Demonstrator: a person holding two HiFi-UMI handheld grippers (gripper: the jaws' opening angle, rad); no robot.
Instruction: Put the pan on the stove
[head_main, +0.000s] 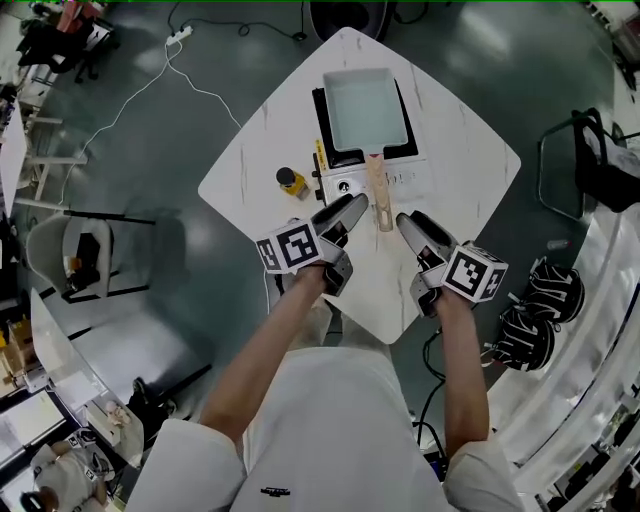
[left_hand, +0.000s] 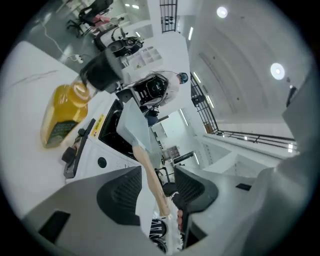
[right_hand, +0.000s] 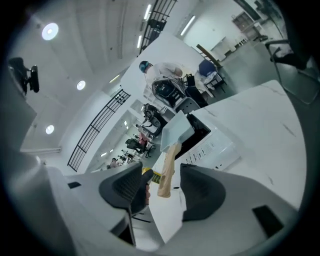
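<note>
A pale blue rectangular pan rests on the black top of the white portable stove. Its wooden handle points toward me. My left gripper and right gripper flank the handle's end, one on each side, both open. In the left gripper view the handle runs between the spread pads of the left gripper, with the pan beyond. The right gripper view shows the handle's end hanging free in the gap of the right gripper.
A yellow bottle with a black cap stands just left of the stove, close to the left gripper. The white table is diamond-shaped from here, one corner near my body. Chairs and cables lie on the floor around it.
</note>
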